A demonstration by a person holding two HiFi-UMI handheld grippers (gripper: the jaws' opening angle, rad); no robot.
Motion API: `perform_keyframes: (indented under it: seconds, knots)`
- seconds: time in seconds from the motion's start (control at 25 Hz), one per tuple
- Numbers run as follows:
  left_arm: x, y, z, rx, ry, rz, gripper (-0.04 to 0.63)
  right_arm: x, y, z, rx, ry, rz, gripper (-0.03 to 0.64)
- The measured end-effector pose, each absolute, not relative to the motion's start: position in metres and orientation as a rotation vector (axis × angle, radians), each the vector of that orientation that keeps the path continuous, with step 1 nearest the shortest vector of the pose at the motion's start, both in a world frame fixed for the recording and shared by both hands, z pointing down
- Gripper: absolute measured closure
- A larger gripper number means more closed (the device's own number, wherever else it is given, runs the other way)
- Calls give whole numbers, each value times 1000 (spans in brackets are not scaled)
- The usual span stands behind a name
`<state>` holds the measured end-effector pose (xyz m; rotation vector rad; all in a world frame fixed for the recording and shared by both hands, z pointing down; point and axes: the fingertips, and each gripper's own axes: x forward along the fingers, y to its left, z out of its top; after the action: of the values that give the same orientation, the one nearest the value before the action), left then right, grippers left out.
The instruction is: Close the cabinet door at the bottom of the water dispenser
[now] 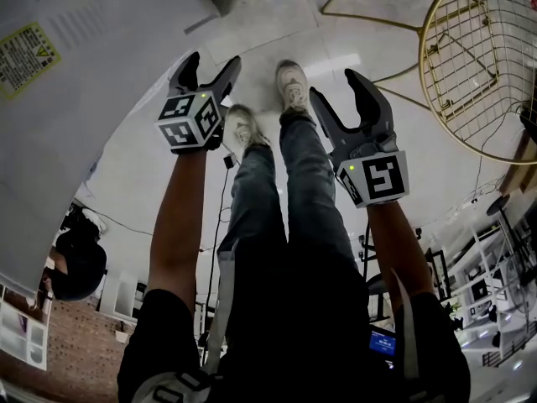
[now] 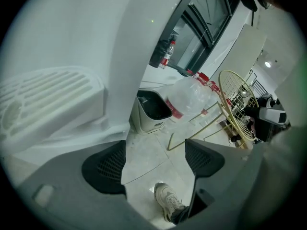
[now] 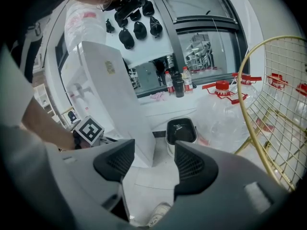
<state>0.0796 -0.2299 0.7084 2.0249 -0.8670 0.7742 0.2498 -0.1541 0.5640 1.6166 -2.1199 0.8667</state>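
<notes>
The white water dispenser (image 1: 92,116) fills the left of the head view, with a yellow warning label on its side. My left gripper (image 1: 210,65) hangs just right of it, open, with nothing between its fingers. In the left gripper view a ribbed white vent panel (image 2: 48,104) of the dispenser lies close on the left, and the left gripper (image 2: 156,162) shows only floor in its gap. My right gripper (image 1: 337,89) is open too, further right, above the person's shoes. The right gripper (image 3: 153,162) looks at the dispenser's tall white side (image 3: 105,95). I cannot make out the cabinet door.
A small white bin (image 3: 181,131) with a dark inside stands on the floor beyond the dispenser. Clear water jugs (image 3: 225,109) with red caps lie beside it. A gold wire chair (image 1: 478,65) is at the right. The person's shoes (image 1: 289,86) are on the pale tiled floor.
</notes>
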Motion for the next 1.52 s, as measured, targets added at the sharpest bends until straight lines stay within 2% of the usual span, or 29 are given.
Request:
perform_keyframes:
  seconds: [0.52,0.88,1.52]
  knots:
    - [91,-209,657,2143,-758,763,195,231,-140,514,1705,-2124,802,359]
    - [73,-168,545,2297,-716,663,166,212,-106,435,1673,-2165,604,359]
    - [9,-136,254,2536,-818,399,164,144,-91,215,1643,-2400,384,368]
